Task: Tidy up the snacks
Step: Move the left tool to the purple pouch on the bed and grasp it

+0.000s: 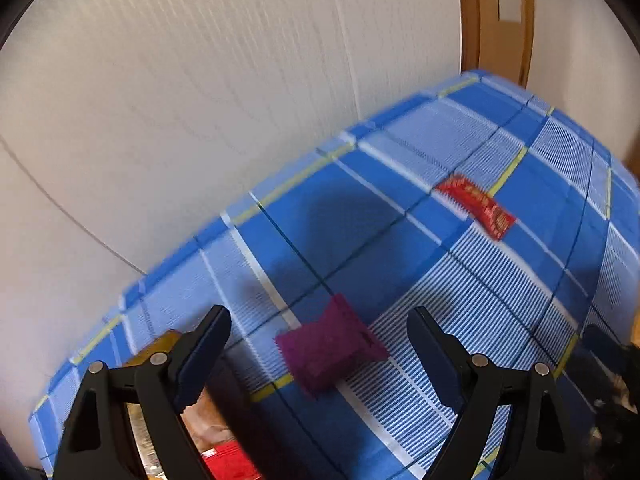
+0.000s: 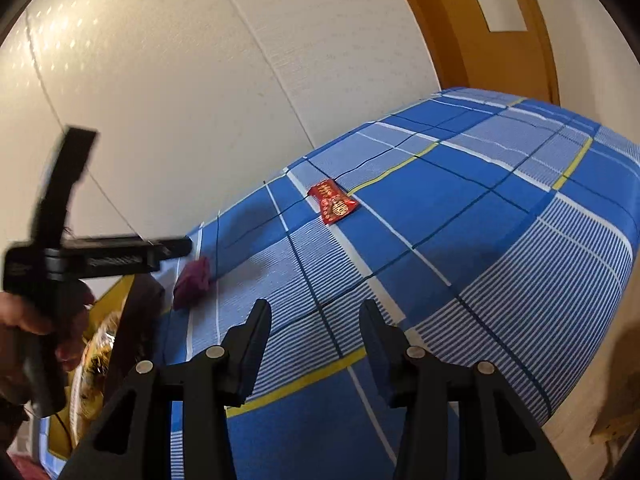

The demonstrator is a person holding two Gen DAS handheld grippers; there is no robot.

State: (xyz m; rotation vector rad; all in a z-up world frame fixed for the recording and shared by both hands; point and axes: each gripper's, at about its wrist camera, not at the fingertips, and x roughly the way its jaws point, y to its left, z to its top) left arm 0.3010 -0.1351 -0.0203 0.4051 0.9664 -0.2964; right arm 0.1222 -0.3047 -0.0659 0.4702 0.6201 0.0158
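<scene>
At the far left edge of the blue checked tablecloth [image 2: 500, 240] sits a yellow-rimmed container [image 2: 116, 292] already holding shiny wrapped snacks [image 2: 98, 344]; it looks like the collection point, which would explain why the loose packets are being worked from that side outward. The left gripper [image 1: 320, 356] hangs just above the cloth beside it, its fingers spread wide with nothing between them, and the purple snack packet [image 1: 330, 346] lies on the cloth framed in that gap. The packet is puffy and slightly crumpled, so a wide opening makes sense for closing over it without pushing it away. From the right wrist view the same packet [image 2: 193, 282] shows just beneath the left tool's tip, close to the container, so probably only a short carry is needed. Further right and nearer the wall, the red snack packet [image 1: 476, 204] lies flat, well apart from the purple one, untouched. The right gripper [image 2: 314, 344] is held over bare cloth, fingers apart and empty, roughly aimed toward that red packet, likely its next target.
</scene>
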